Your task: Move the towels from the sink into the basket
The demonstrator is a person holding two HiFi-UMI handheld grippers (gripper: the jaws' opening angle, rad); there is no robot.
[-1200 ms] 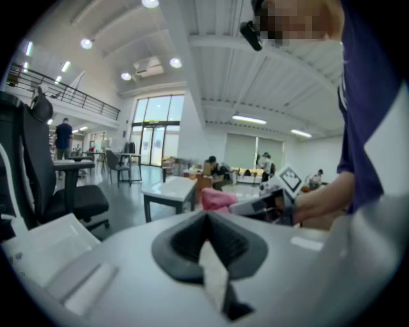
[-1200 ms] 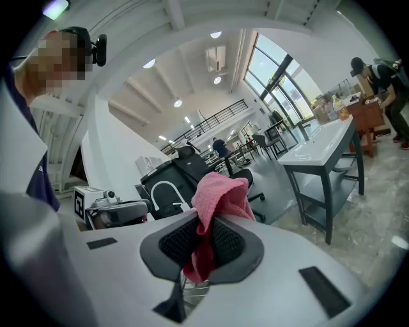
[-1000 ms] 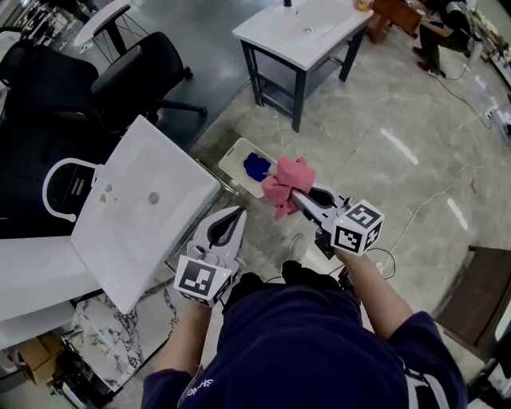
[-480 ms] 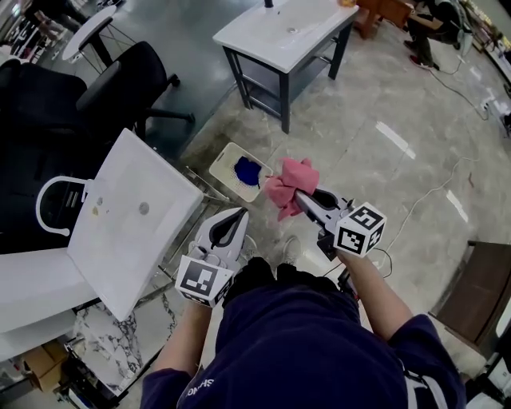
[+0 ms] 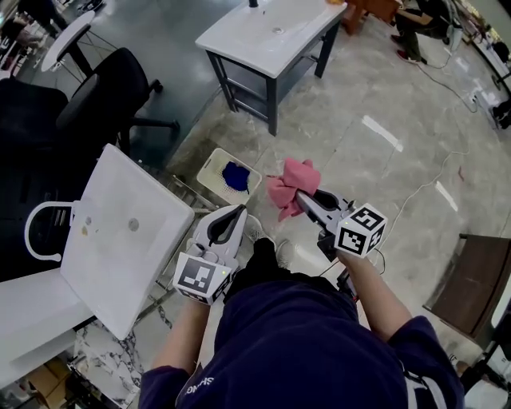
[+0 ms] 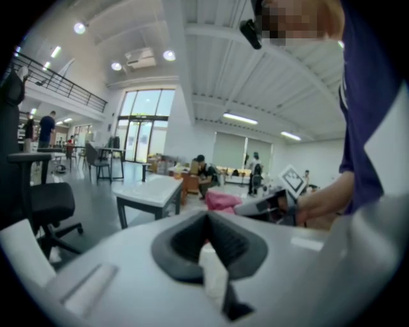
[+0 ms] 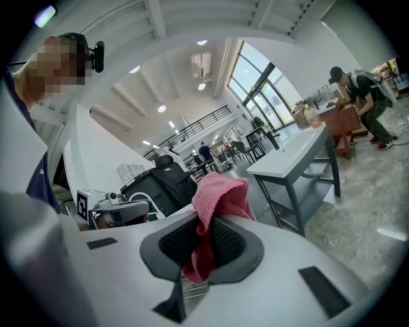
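Pink towel [image 5: 291, 184] clamped in right gripper [image 5: 303, 197]

**Around the work area: furniture, floor and people**

A spare white washbasin on a dark grey metal frame [image 5: 267, 36] stands at the top of the head view on the glossy beige stone-patterned floor [image 5: 351, 160]. Left of it is a black swivel office chair [image 5: 112, 88], with a white round tabletop [image 5: 68, 32] further into the corner. A thin pale cable [image 5: 423, 188] trails across the floor on the right, near a brown wooden board [image 5: 471, 275] at the edge. In the top right corner a person in dark clothes [image 5: 415, 24] bends beside brown wooden furniture [image 5: 367, 12]. A white slab with black veining [image 5: 112, 351] lies at the lower left, a cardboard box [image 5: 36, 379] just beside it.
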